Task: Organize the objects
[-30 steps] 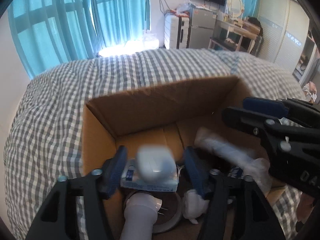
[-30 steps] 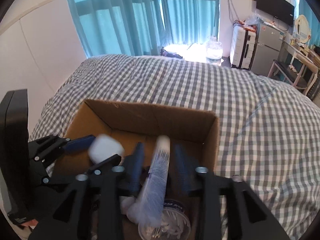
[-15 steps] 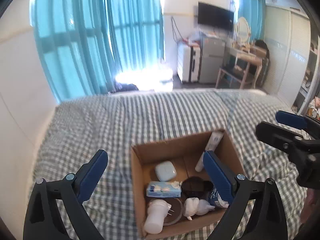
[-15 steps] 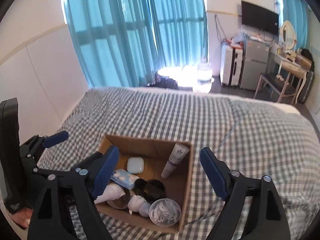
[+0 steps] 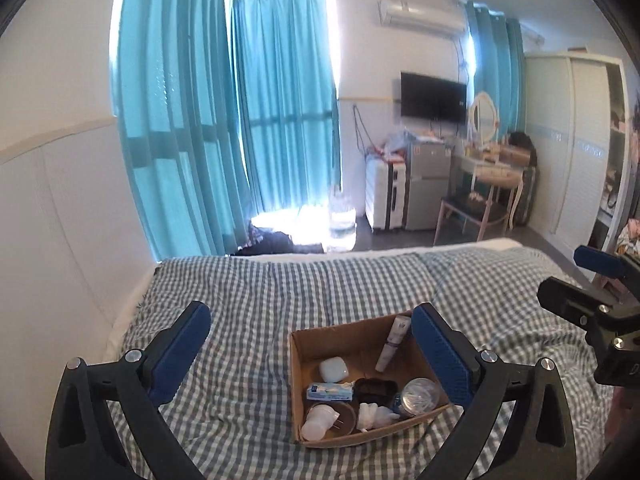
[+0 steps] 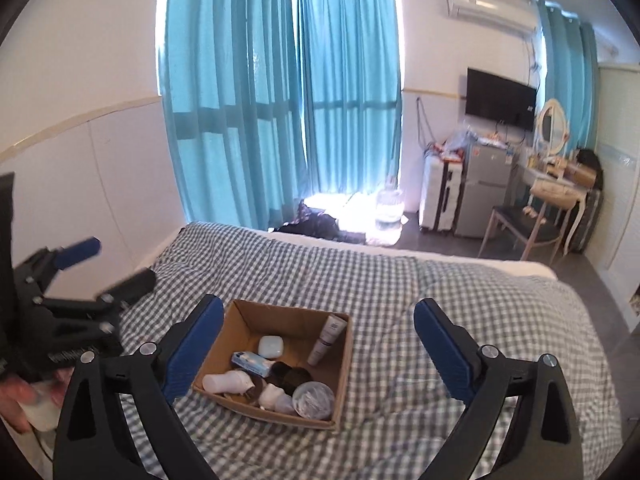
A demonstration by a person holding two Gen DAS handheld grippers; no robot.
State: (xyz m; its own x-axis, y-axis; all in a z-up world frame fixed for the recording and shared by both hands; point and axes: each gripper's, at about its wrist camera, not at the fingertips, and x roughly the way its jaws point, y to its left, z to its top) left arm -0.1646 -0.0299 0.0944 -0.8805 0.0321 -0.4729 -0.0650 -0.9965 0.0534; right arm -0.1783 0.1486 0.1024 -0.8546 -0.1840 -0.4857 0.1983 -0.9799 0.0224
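An open cardboard box [image 5: 298,364] [image 6: 240,314] sits on the checked bed. Inside lie a white earbud case [image 5: 332,369] [image 6: 270,346], a white tube [image 5: 394,338] [image 6: 327,339] leaning on the far wall, a blue-white tissue pack [image 5: 330,391] [image 6: 251,361], a round clear tub [image 5: 419,391] [image 6: 313,400], a black dish [image 5: 375,388] and white bottles [image 5: 320,426]. My left gripper [image 5: 310,346] is open and empty, high above the box. My right gripper [image 6: 318,338] is open and empty, also high above it. Each gripper shows at the edge of the other's view.
The grey-white checked bedspread [image 5: 248,304] [image 6: 440,320] surrounds the box. A white wall [image 5: 60,208] runs along the bed's left. Beyond the foot are teal curtains [image 5: 240,120], a suitcase [image 5: 386,194], a small fridge [image 5: 428,186], a chair [image 6: 520,228] and a dressing table [image 6: 556,188].
Both grippers let go of the earbud case and the tube inside the box, opened wide, and rose far up and back. The case and tube now rest in the box.
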